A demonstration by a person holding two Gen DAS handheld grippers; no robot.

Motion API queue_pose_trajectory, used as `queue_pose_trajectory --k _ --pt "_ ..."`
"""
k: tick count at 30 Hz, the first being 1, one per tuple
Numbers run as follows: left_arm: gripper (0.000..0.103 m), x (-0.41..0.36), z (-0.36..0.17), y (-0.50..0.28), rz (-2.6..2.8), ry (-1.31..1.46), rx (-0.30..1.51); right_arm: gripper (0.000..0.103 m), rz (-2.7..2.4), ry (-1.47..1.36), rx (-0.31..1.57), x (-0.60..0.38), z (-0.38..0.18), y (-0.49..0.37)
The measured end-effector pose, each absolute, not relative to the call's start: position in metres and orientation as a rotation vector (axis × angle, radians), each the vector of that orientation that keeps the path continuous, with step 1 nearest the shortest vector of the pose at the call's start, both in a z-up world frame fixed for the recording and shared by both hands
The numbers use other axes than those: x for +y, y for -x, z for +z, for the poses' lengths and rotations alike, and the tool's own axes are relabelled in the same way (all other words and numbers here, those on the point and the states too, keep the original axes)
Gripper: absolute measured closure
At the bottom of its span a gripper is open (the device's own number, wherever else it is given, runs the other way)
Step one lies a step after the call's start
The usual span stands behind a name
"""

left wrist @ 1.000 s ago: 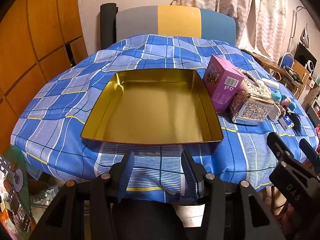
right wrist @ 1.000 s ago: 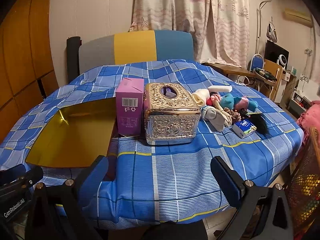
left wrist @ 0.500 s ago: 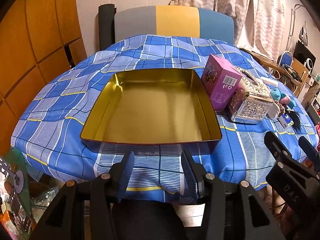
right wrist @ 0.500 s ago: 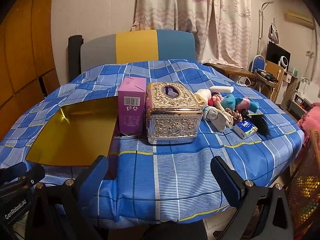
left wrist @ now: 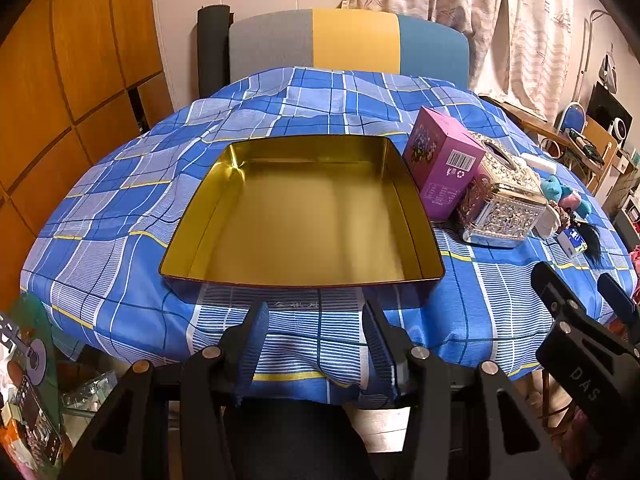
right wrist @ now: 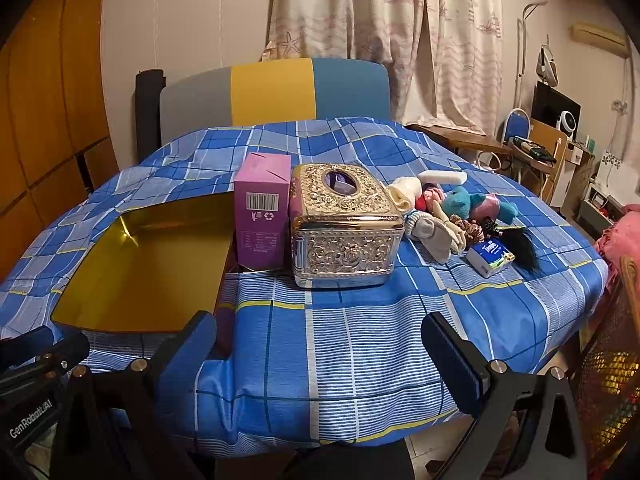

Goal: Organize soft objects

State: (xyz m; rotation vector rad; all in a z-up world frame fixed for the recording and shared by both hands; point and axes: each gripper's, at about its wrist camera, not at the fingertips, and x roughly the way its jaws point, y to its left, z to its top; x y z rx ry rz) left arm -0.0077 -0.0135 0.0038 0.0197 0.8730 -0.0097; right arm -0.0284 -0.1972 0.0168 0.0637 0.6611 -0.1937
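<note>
A shallow gold tin tray [left wrist: 412, 204] lies empty on the blue checked tablecloth, its near rim [right wrist: 132, 326] also showing in the right wrist view. To its right a pile of soft things rests on the cloth: a teal and pink plush toy [right wrist: 478, 204], grey and cream socks [right wrist: 430, 230], scrunchies [right wrist: 470, 226], a black hair tuft [right wrist: 524, 246] and a tissue pack [right wrist: 490, 258]. My left gripper [left wrist: 316, 312] stands open just before the table's near edge, nothing between its fingers. My right gripper [right wrist: 320, 336] is wide open and empty, short of the ornate box.
A pink carton [right wrist: 262, 210] and an ornate silver-gold tissue box [right wrist: 344, 226] stand between tray and soft pile. A grey, yellow and blue chair back [left wrist: 348, 42] rises behind the table. A wooden wall is left; cluttered furniture [right wrist: 552, 148] is right.
</note>
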Motion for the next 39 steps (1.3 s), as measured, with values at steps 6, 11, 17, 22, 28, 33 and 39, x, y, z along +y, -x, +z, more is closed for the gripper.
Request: queue_pose_trajectory --k 6,11,17,22,28,33,39 --pt "0.054 -0.013 0.003 0.007 -0.003 -0.017 0.878 0.0 -0.195 -0.066 0.662 -0.198 0.017 0.028" --pt "0.054 -0.013 0.002 0.006 -0.001 -0.017 0.879 0.0 -0.195 -0.068 0.661 -0.199 0.018 0.027" --pt "0.054 -0.014 0.001 0.003 0.001 -0.029 0.882 0.0 -0.208 -0.077 0.656 -0.205 0.02 0.026" --pt "0.054 -0.014 -0.003 -0.003 0.002 -0.023 0.911 0.0 -0.227 -0.097 0.651 -0.216 0.024 0.024" --pt "0.054 -0.012 -0.01 -0.013 -0.205 0.12 0.956 0.0 -0.238 -0.082 0.574 -0.248 0.041 0.022" --pt "0.054 -0.029 -0.012 -0.023 -0.353 0.171 0.993 0.0 -0.226 -0.137 0.619 -0.31 0.034 0.012" --pt "0.054 -0.073 -0.012 -0.033 -0.45 0.08 1.022 0.0 -0.338 -0.319 0.787 -0.406 -0.013 0.006"
